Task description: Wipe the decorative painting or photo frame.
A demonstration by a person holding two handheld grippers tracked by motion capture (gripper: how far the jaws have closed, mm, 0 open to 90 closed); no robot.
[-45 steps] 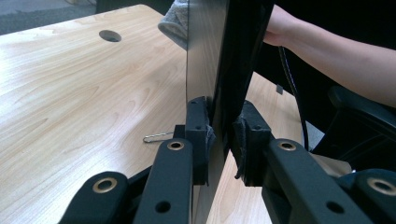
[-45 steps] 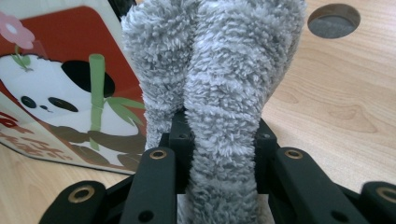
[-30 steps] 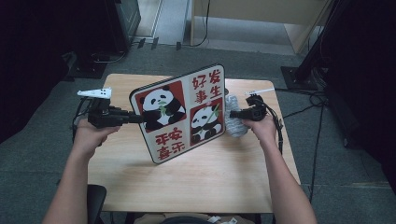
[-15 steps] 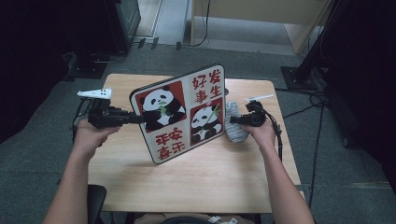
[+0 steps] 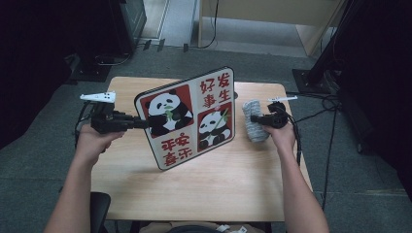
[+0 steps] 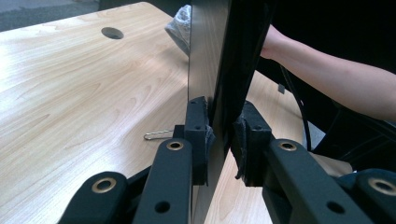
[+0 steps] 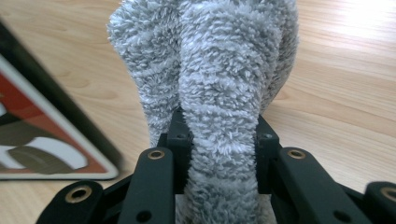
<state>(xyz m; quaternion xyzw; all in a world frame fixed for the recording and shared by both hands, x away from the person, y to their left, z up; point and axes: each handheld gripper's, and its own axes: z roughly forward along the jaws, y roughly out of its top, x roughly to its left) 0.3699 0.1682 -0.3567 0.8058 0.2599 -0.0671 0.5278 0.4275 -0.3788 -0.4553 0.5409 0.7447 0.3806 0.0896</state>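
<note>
Currently, the board (image 5: 187,118) is clamped upright by the left gripper (image 5: 144,124); the cloth (image 5: 255,120) is pinched in the right gripper (image 5: 254,118); wiping is judged still pending.

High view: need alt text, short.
A person at a wooden table holds a panda sign board upright on its edge with the left gripper, while the right gripper grips a grey fluffy cloth just right of the board.

Bright tabletop (dark, murky surroundings)
</note>
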